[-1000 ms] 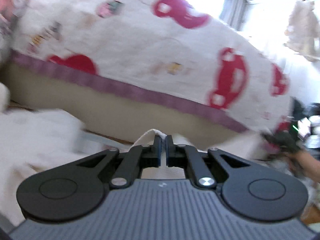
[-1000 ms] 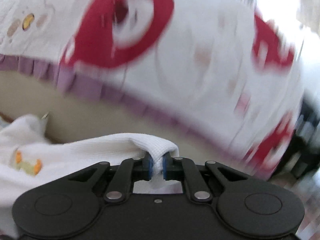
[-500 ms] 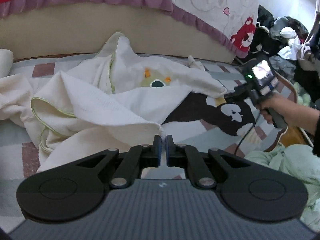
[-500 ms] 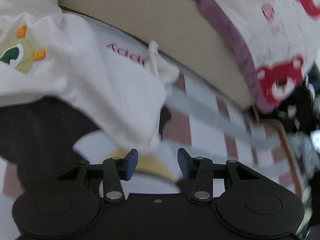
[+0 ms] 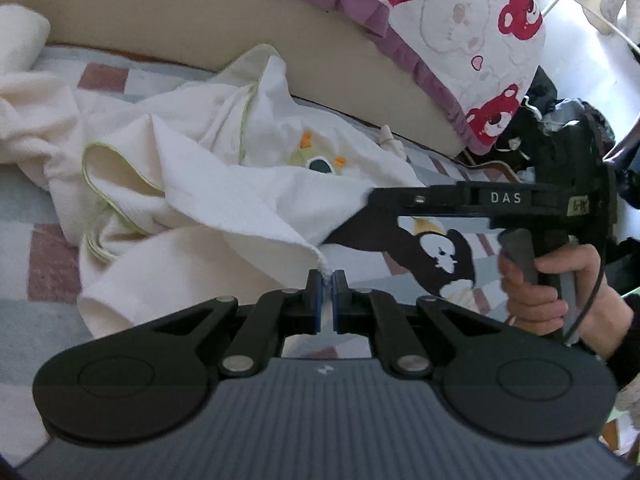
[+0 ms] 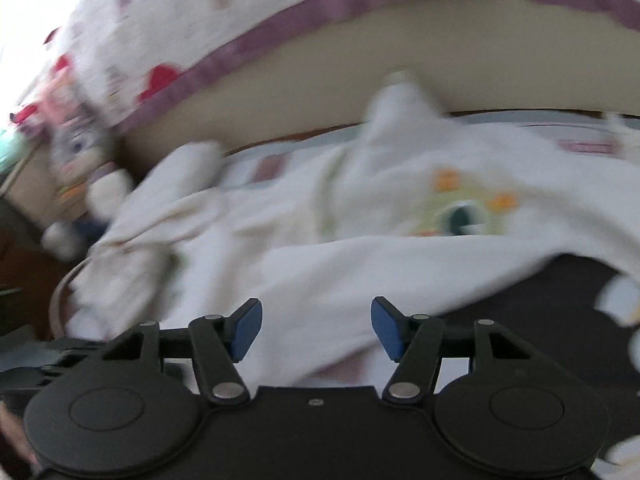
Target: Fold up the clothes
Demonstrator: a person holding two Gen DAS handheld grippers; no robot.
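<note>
Left wrist view: left hand-held gripper (image 5: 327, 280) clenched on a corner of the white garment (image 5: 208, 184), blue pads pinching the cloth edge between them. Garment crumpled on the checked blanket (image 5: 44, 264) spread in front of the bed (image 5: 200, 20), green-trimmed folds bunched toward the bed, small embroidered patch with orange and dark green marks (image 5: 320, 162) facing up on the side nearest the bed. Bear-print quilt (image 5: 464, 32) with a purple frill hanging over the bed's beige side. Dark cartoon print with a white skull shape (image 5: 438, 252) on the blanket, partly covered by the garment's edge. Right hand-held gripper (image 5: 374, 200) reaching in sideways across the garment's far corner, lettered "DAS" on its body, held by a hand (image 5: 556, 284) wrapped round the grip.

Right wrist view, blurred: right hand-held gripper (image 6: 316, 326) released, blue pads spread wide apart, nothing between them, white garment (image 6: 360, 216) lying just beyond the tips. Same embroidered patch (image 6: 464, 208) visible, with the bed's beige side (image 6: 360, 60) and purple frill behind the garment. Soft toy (image 6: 80, 148) off to one side against the bed, too smeared for detail.
</note>
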